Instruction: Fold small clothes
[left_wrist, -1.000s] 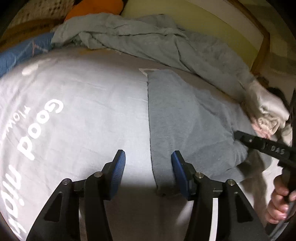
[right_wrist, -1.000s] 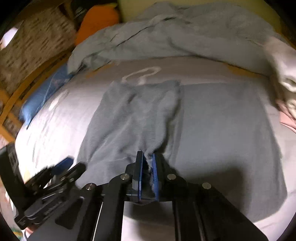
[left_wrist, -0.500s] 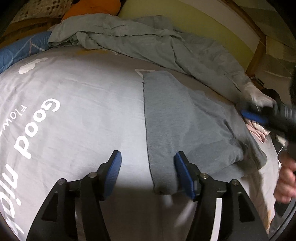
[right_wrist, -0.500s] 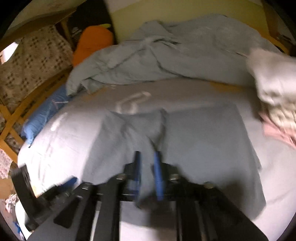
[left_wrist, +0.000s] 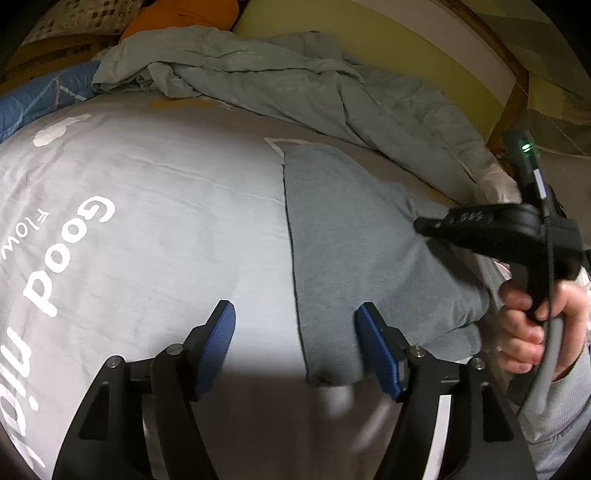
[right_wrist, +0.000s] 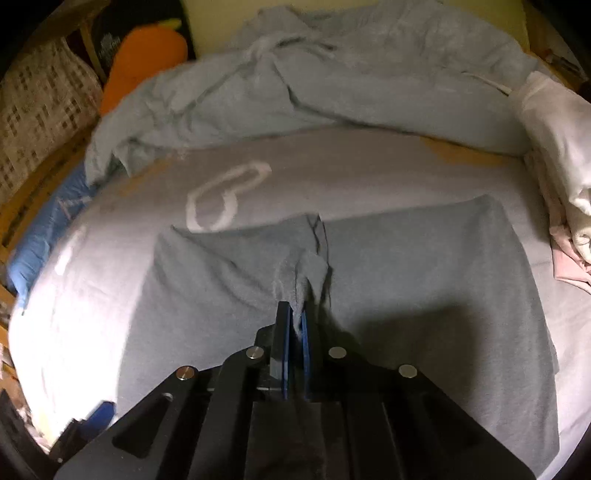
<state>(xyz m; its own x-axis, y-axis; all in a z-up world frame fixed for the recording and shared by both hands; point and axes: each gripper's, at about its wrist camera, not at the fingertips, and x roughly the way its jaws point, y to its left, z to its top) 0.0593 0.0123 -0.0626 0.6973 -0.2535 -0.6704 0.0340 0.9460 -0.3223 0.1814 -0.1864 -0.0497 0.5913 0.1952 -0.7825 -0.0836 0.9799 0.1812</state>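
1. Our left gripper hovers with its blue pads wide apart, and the jaws have just been opening further; the near left corner of the grey garment lies between them, but neither pad presses on it.
2. Our right gripper is pinched tight on a bunched fold of that grey garment, with cloth sticking up between the two blue pads.
3. In the left wrist view the right gripper appears from the side at the right edge, gripped by a hand; its fingertips are hidden behind its own body there, so we cannot read its jaws from that view.
4. The garment rests on the grey bed sheet, right of the sheet's middle, its long straight left edge running from the near edge of the bed toward the far edge.
5. Its near end is cut off behind both grippers, and shadow makes its right side hard to make out.
6. A crumpled pale blue blanket lies along the far edge of the bed.
7. White clothes sit at the right edge, partly cropped by the frame.
8. An orange cushion shows at the far left corner, half hidden by the blanket.
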